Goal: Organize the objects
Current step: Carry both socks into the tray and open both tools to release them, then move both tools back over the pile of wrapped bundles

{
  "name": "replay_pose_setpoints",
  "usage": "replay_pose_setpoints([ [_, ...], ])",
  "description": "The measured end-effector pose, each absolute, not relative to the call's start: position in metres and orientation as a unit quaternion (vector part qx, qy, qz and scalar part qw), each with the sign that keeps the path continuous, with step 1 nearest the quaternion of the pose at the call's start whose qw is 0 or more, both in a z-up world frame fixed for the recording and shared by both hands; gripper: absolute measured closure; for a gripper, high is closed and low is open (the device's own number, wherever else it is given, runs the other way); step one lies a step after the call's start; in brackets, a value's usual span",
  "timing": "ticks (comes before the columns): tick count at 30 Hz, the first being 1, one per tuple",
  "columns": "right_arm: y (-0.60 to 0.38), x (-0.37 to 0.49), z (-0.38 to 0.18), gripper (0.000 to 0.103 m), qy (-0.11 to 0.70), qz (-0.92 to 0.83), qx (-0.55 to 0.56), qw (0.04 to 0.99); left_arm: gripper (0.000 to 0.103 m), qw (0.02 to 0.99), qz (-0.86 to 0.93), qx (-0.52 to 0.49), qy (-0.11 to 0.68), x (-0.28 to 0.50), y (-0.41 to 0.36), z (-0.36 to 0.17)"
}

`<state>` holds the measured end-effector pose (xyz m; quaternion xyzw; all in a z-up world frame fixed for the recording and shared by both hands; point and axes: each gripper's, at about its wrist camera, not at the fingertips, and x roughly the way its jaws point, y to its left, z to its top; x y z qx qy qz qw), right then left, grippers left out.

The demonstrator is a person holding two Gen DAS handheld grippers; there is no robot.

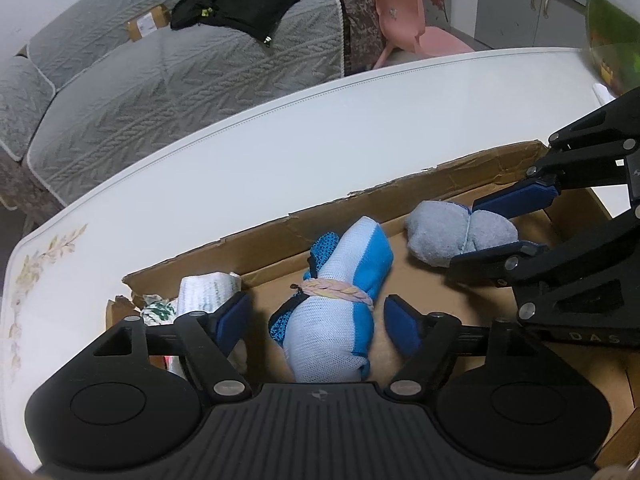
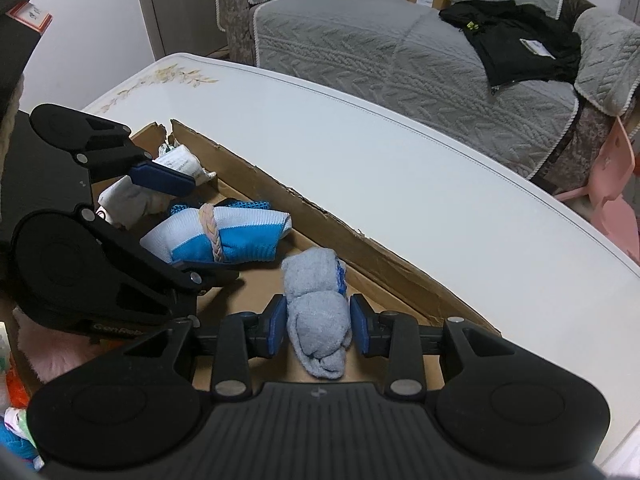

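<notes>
Your left gripper (image 1: 316, 320) stands apart around the blue-and-white sock roll (image 1: 340, 312), pads clear of it; your right gripper (image 2: 318, 326) is clamped on the grey sock roll (image 2: 316, 312); both rolls lie in the cardboard box (image 1: 420, 196), along the worktop's (image 1: 280, 136) near edge.

The near end of the blue-and-white rolled sock bundle (image 1: 336, 320) is being hidden behind the black body of the left tool (image 1: 316, 320). A white knitted roll (image 1: 208, 288) is being partly covered by that tool's left finger. The green-filled clear container (image 1: 612, 32) is being cut off by the picture's right edge. Pink fluffy material (image 2: 60, 356) and colourful items (image 2: 16, 436) at the right wrist view's lower left are being obscured, too little showing to be identified.
</notes>
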<state>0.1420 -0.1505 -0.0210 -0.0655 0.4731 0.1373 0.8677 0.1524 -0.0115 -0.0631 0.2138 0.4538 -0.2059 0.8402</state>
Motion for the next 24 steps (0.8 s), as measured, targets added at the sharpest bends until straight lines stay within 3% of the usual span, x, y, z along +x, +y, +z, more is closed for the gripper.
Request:
replay_pose_setpoints([
  [13, -0.154, 0.141, -0.009, 0.069, 0.481, 0.127, -0.051, 0.866, 0.017, 0.845, -0.185, 0.183, 0.467, 0.141, -0.004, -0.045],
  [22, -0.156, 0.117, 0.007, 0.057, 0.485, 0.104, 0.011, 0.868, 0.014, 0.851, -0.165, 0.138, 0.480, 0.120, 0.015, -0.020],
  [24, -0.152, 0.110, 0.011, 0.045, 0.481, 0.101, 0.008, 0.871, 0.011, 0.854, -0.167, 0.127, 0.477, 0.114, 0.021, -0.009],
])
